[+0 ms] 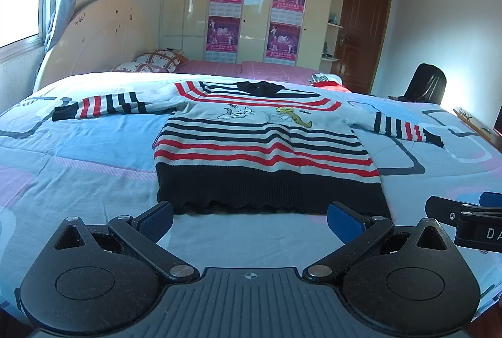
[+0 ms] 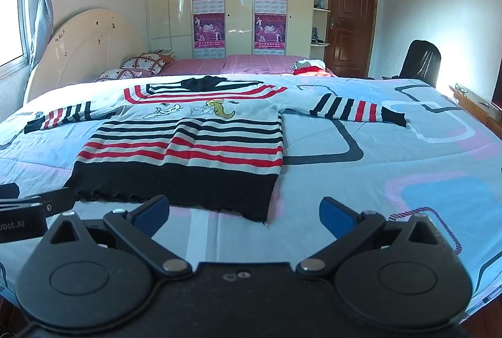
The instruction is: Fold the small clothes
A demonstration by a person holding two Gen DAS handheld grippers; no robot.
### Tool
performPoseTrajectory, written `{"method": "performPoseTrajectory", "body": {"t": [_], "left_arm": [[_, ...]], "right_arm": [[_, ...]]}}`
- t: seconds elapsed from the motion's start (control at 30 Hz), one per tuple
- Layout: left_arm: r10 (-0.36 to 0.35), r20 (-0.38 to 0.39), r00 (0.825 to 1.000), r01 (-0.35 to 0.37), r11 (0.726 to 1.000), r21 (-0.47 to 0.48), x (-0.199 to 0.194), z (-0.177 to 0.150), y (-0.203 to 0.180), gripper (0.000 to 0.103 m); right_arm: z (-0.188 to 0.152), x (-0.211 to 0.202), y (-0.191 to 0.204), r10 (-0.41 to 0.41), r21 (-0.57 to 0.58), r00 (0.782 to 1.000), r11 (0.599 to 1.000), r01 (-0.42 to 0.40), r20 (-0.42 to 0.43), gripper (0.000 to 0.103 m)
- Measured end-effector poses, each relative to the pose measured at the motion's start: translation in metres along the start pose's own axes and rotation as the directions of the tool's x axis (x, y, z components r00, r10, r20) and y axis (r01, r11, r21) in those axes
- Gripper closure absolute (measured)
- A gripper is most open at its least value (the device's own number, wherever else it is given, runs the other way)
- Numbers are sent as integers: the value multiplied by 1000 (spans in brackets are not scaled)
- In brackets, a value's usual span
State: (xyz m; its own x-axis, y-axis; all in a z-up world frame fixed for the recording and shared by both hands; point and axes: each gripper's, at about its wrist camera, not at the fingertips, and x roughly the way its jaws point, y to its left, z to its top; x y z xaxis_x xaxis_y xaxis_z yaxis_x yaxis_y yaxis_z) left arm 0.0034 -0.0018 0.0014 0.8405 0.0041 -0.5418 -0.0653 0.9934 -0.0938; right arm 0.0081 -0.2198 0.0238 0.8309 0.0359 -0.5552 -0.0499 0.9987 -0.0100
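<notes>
A small striped sweater (image 1: pixel 263 146) in white, red and black, with a cartoon print and a black hem, lies flat on the bed with both sleeves spread out. It also shows in the right wrist view (image 2: pixel 185 146). My left gripper (image 1: pixel 250 222) is open and empty, just in front of the black hem. My right gripper (image 2: pixel 244 215) is open and empty, in front of the hem's right corner. The right gripper shows at the right edge of the left wrist view (image 1: pixel 464 212). The left gripper shows at the left edge of the right wrist view (image 2: pixel 28 206).
The bed has a light blue patterned quilt (image 1: pixel 78 156) over a pink sheet (image 2: pixel 244 63). Pillows (image 1: pixel 150 61) and a headboard (image 1: pixel 94 36) stand at the far left. A bundle of clothes (image 2: pixel 309 68) lies at the far edge. A black chair (image 2: pixel 420 61) and a wooden rail (image 2: pixel 473 105) are at right.
</notes>
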Motion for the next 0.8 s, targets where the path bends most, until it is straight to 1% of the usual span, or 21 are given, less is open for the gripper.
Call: {"method": "performPoseTrajectory", "body": {"t": [0.8], "left_arm": [[13, -12, 1000, -13, 1000, 3, 3, -1, 0, 0]], "right_arm": [[-2, 4, 3, 3, -13, 1000, 1000, -3, -8, 1]]}}
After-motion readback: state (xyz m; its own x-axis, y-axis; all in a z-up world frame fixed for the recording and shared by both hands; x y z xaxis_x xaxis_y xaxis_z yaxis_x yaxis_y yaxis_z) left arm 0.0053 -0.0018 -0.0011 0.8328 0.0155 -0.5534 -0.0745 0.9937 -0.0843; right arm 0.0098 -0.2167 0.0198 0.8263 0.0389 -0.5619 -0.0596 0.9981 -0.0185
